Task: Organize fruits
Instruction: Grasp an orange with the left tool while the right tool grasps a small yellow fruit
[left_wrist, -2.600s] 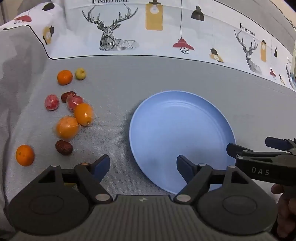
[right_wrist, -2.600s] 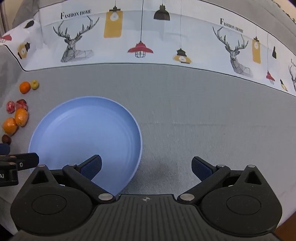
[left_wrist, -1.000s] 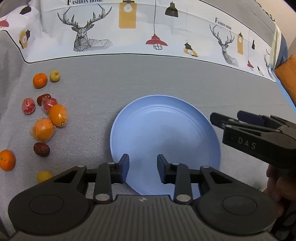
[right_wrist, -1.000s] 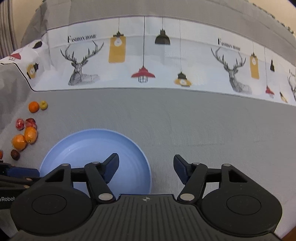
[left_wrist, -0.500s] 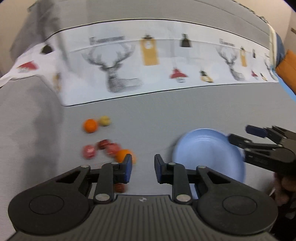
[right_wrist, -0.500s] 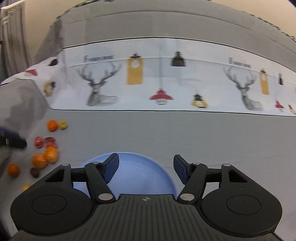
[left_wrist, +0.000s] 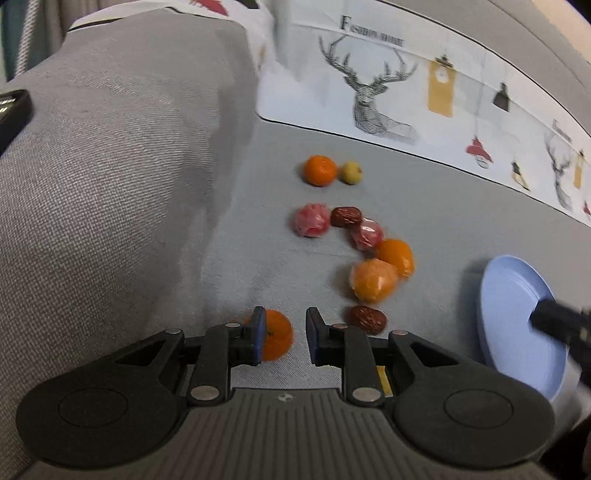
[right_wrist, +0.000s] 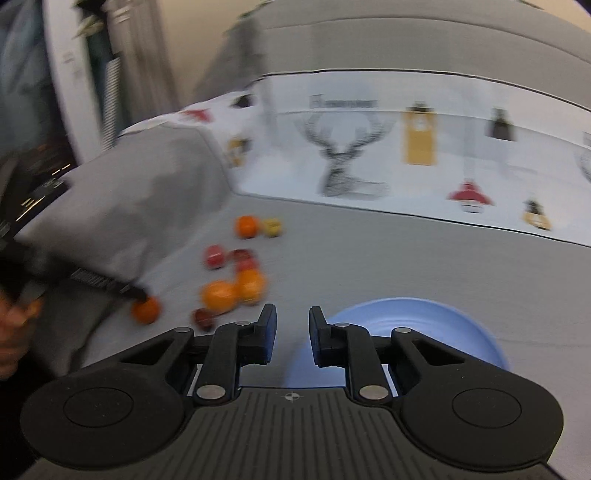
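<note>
Left tongs (left_wrist: 283, 338) narrowly parted over a small orange (left_wrist: 275, 339), not gripping; right tongs (right_wrist: 291, 334) clenched, empty, above blue plate (right_wrist: 461, 325).

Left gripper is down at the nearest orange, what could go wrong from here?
1. The left gripper has narrow jaws, and the nearest orange sits partly behind one finger, not centred; closing may nudge it so it rolls on the grey cloth.
2. A brown date lies just beside the other finger and could get knocked.
3. The blue plate is off to the side, near the right gripper, so the carry crosses that gripper's space.
</note>
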